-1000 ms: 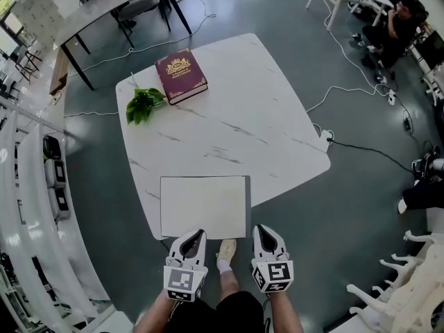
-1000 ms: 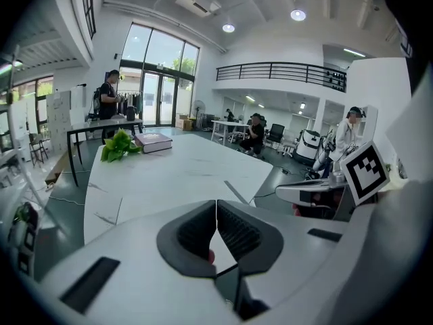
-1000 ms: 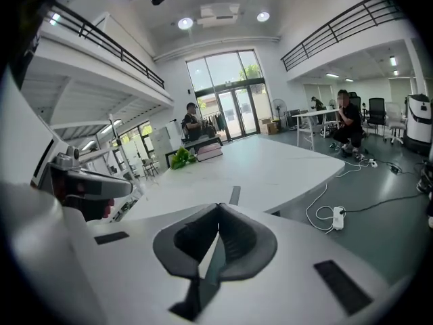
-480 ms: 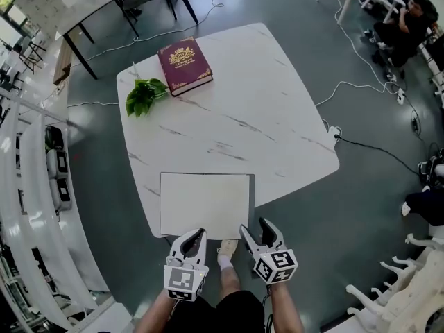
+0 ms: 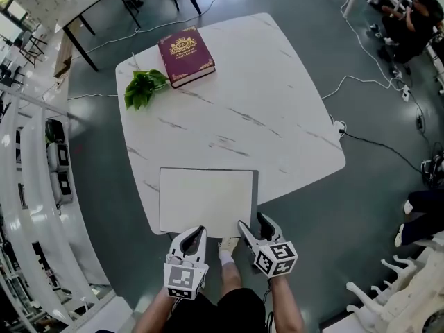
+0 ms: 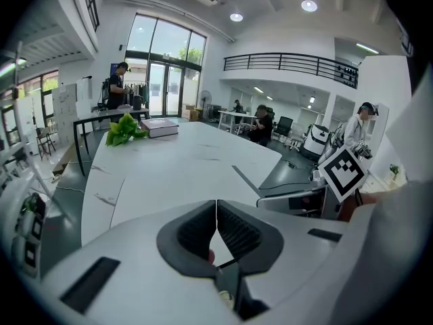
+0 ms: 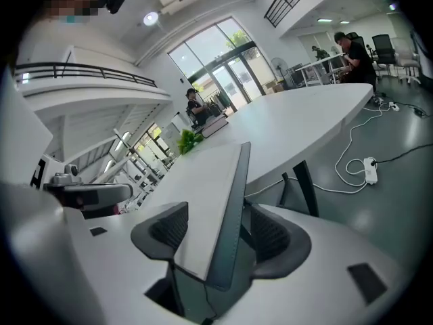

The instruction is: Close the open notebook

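The open notebook point(image 5: 205, 201) lies flat at the near edge of the white marble table point(image 5: 277, 116), white pages up, with a grey cover strip along its right side. My right gripper point(image 5: 254, 222) is at its near right corner. Its jaws have just been opening and now stand open astride the notebook's right edge point(image 7: 213, 195), the pads clear of page and cover. My left gripper point(image 5: 196, 232) is shut and empty, just short of the near edge left of middle. In the left gripper view its pads point(image 6: 230, 225) meet in front of the white pages point(image 6: 169, 185).
A maroon book point(image 5: 184, 56) and a sprig of green leaves point(image 5: 144, 89) lie at the table's far left corner. A cable and power strip point(image 5: 340, 127) run on the floor at the right. A dark-legged table point(image 5: 90, 5) stands beyond, with people farther off.
My right gripper has gone from shut to open, rolled, and moved in onto the notebook's near right corner. The left gripper has sunk slightly and stays shut.
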Tool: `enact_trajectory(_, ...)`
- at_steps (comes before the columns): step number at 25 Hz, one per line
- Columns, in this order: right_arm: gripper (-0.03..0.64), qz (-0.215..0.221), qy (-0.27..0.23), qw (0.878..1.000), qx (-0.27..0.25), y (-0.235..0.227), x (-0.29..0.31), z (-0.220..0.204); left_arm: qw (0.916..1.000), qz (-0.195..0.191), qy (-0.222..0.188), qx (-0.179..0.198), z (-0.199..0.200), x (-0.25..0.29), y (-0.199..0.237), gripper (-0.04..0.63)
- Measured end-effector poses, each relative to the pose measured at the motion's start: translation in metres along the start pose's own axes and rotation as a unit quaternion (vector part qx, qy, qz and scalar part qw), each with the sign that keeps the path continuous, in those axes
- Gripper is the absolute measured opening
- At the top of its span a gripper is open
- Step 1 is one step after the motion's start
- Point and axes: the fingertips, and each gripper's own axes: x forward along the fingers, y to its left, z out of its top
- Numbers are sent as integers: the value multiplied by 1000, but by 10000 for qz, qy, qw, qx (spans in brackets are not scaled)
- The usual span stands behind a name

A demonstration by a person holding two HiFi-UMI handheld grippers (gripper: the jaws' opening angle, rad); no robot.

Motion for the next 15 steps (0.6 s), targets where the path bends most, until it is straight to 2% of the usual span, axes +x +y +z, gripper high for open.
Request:
enact_trajectory(8, 195, -111, 80, 9998, -154, -2, -2, 0, 10000, 67, -29, -43, 0, -2, 5, 25)
enact_trajectory(15, 153, -229, -36, 9994, -264, 3, -9, 9, 9998, 136, -111, -61, 1, -14, 10, 25)
